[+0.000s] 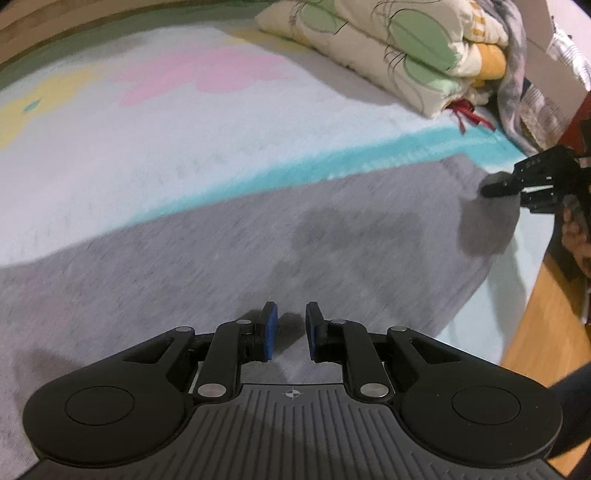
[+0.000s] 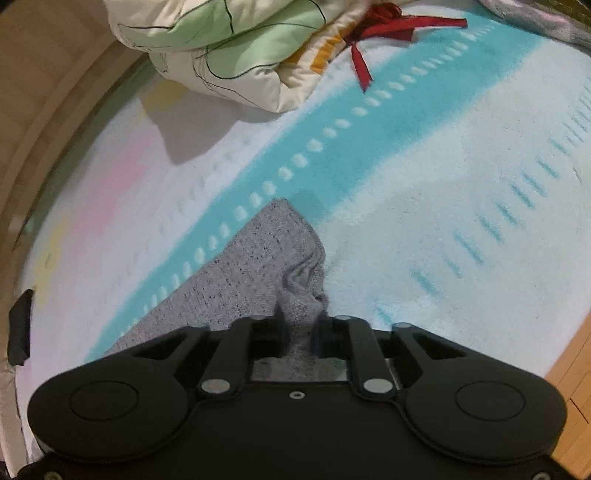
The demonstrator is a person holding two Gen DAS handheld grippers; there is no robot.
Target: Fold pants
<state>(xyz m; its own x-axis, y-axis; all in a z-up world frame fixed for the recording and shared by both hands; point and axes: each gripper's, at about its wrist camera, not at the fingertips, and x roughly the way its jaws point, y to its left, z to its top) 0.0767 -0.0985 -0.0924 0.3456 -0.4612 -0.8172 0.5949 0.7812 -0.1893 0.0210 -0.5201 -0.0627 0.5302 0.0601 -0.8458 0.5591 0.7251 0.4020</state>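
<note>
Pastel bedding (image 1: 155, 155) covers a bed where grey pants (image 1: 229, 258) lie spread flat, not visibly folded yet. Right gripper (image 2: 301, 325) pinches a bunched corner of the pants near the turquoise stripe (image 2: 388, 122). Left gripper (image 1: 287, 330) sits low over the cloth, jaws nearly closed; I cannot tell if they hold fabric. Beyond the pants, a rolled quilt (image 1: 388, 51) limits room; bare bedding lies between.

One grey pants (image 1: 221, 258), one folded quilt (image 1: 388, 48), one red ribbon (image 2: 388, 29), two tongs (image 1: 289, 328) (image 2: 301, 332).
</note>
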